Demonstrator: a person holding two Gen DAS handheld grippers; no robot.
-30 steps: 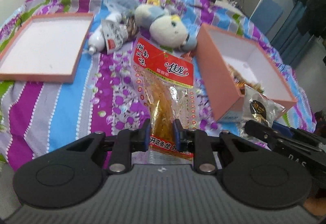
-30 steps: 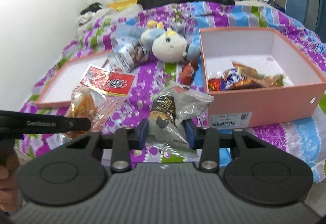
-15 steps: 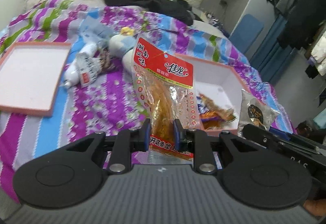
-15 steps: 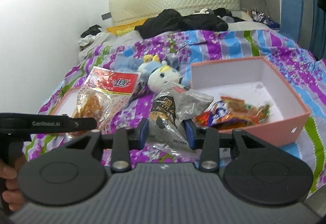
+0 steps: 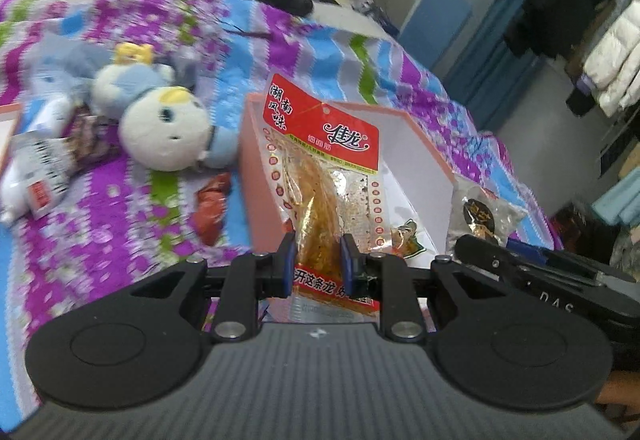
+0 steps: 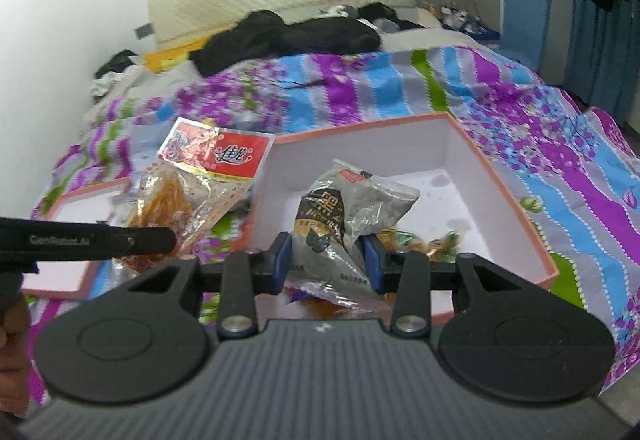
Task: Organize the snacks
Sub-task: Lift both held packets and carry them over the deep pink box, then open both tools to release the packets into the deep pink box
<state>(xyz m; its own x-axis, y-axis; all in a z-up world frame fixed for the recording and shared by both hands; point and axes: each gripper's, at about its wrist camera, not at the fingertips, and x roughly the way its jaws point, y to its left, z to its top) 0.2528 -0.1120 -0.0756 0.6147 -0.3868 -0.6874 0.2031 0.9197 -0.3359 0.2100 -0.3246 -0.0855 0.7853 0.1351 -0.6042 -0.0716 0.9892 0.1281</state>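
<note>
My left gripper (image 5: 318, 258) is shut on a clear snack bag with a red label (image 5: 320, 167), held upright over the near left wall of the pink box (image 5: 420, 143). The same red-label bag (image 6: 200, 179) shows at the left of the right wrist view. My right gripper (image 6: 326, 260) is shut on a grey snack bag with black and gold print (image 6: 344, 211), hanging above the open pink box (image 6: 504, 191). Wrapped snacks (image 6: 420, 242) lie on the box floor. The grey bag (image 5: 484, 211) also appears at the right of the left wrist view.
A plush toy (image 5: 160, 119) and a white wrapped pack (image 5: 36, 175) lie on the striped bedspread (image 5: 120, 215), with a red snack (image 5: 210, 207) beside the box. The pink box lid (image 6: 76, 215) lies at the left. Black clothes (image 6: 288, 35) are heaped near the headboard.
Both grippers have carried their bags forward and to the right, from the bedspread in front of the box to above it. Neither grip has changed.
</note>
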